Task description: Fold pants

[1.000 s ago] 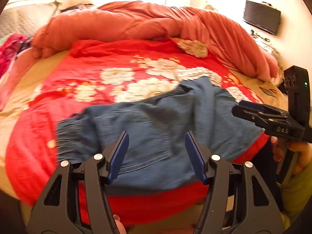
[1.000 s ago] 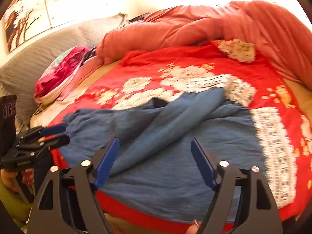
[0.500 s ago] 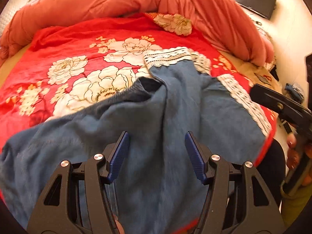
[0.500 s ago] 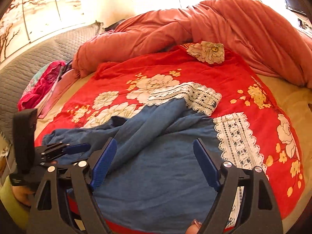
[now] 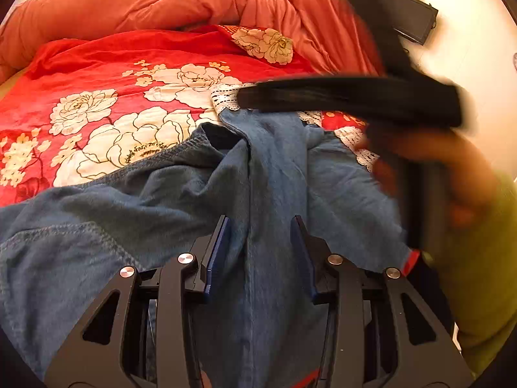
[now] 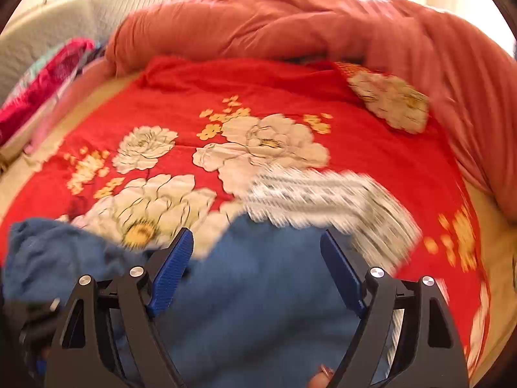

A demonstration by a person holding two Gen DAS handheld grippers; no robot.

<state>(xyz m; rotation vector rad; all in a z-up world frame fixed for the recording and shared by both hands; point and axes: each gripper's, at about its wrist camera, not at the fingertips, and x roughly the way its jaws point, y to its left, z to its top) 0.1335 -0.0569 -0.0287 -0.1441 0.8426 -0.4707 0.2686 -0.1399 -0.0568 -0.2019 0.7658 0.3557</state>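
The blue denim pants (image 5: 265, 174) with white lace cuffs (image 5: 362, 148) lie rumpled on a red floral bedspread (image 5: 97, 74). My left gripper (image 5: 260, 242) is open, its blue pads (image 5: 216, 252) straddling a raised fold of denim low over the pants. My right gripper (image 6: 255, 268) is open over the pants (image 6: 258, 291), near the blurred lace cuff (image 6: 323, 194). The right gripper also shows blurred in the left wrist view (image 5: 349, 100), reaching over the far leg ends.
A heaped orange duvet (image 6: 323, 26) lies along the back of the bed. Pink clothes (image 6: 38, 87) and a grey headboard (image 6: 64, 22) are at the left. A dark screen (image 5: 410, 19) hangs on the right wall. The bed's sheet edge (image 6: 497, 258) shows at right.
Both grippers have moved forward and lower over the pants. My left jaws have narrowed around a denim fold. My right gripper has swung across toward the lace cuffs, blurring the view.
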